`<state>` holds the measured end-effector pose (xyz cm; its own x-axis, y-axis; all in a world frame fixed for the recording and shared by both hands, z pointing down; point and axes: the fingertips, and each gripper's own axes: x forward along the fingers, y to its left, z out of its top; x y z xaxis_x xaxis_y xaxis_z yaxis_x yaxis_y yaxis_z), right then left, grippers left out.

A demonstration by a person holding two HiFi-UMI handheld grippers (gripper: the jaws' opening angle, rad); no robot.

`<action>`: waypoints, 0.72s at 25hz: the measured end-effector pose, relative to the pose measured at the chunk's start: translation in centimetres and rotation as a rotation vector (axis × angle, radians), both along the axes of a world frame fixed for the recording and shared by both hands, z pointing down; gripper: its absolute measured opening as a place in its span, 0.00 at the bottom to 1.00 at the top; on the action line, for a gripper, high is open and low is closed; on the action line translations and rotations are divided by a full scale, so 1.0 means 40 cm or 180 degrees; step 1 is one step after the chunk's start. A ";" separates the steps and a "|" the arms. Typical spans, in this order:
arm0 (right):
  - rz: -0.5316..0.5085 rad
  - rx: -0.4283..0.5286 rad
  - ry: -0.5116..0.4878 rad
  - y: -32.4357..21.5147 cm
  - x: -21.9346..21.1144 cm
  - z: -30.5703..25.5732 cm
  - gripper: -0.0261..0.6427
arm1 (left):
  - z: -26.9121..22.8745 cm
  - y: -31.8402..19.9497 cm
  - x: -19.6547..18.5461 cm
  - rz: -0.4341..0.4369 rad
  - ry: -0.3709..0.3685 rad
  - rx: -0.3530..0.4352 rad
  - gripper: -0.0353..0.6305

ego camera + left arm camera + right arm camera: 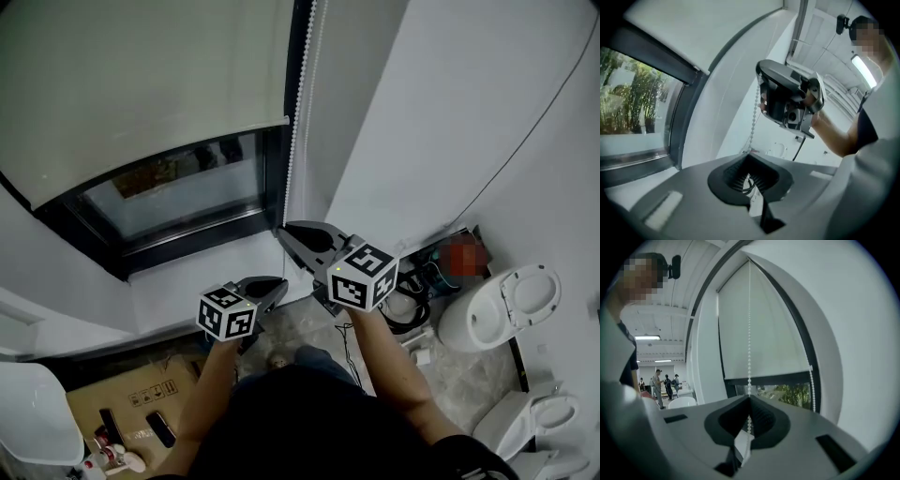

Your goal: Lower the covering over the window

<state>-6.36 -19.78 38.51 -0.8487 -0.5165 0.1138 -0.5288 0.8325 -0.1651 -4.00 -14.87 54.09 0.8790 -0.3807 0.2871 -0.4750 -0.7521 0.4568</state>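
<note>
No legible words, nos. or brands anywhere. Box [94, 405], cardboard, bottom-left of head view: short row of printed handling pictograms on top face, too small to read. L cube [228, 314] on L gripper [280, 284] & R cube [363, 277] on R gripper [283, 231]: black/white square marker patterns, no letters. Both gripper views: no text.

Both bare forearms are stretched out front. Right gripper [287, 236] sits higher and further out, fingers pinched on the chain [749, 357]. Left gripper [279, 286] is just below, fingers closed too, chain running into their tips.
</note>
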 end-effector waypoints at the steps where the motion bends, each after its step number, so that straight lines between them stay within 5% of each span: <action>1: 0.0008 -0.0029 0.0055 -0.002 0.000 0.016 0.06 | 0.012 0.006 0.005 0.0045 -0.0074 -0.0012 0.07; 18: 0.0100 -0.0083 0.0282 -0.021 0.010 0.067 0.06 | 0.026 -0.006 -0.005 -0.0026 -0.0083 -0.0052 0.07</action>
<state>-5.97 -20.61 41.18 -0.8182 -0.5385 0.2016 -0.5680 0.8114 -0.1380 -4.21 -15.12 55.14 0.8680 -0.3829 0.3162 -0.4930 -0.7408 0.4562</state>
